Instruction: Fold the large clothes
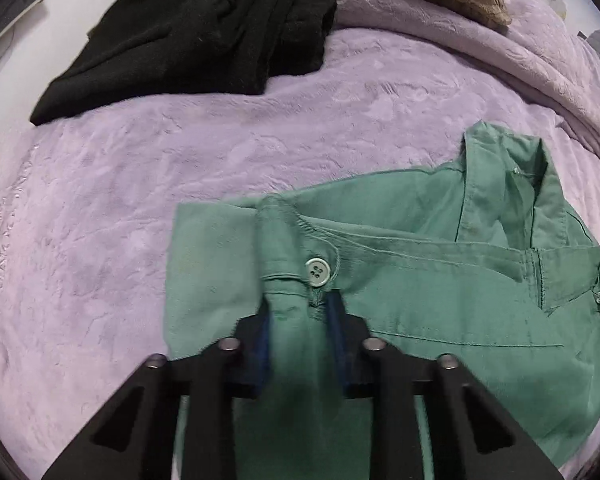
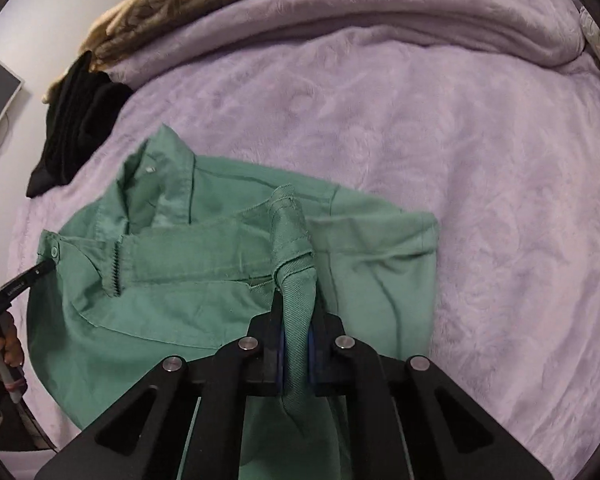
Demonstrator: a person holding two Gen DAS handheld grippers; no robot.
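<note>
My left gripper and right gripper each pinch a waistband fold of the green trousers (spread ahead on bedding); uneven pulling could skew the fold.

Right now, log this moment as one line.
left gripper: shut on green trousers | right gripper: shut on green trousers | surface: purple blanket | aside: black garment

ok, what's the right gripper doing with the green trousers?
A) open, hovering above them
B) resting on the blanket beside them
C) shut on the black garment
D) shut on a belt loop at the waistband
D: the right gripper pinches a belt loop of the green trousers, its blue pads tight against the fabric.
</note>
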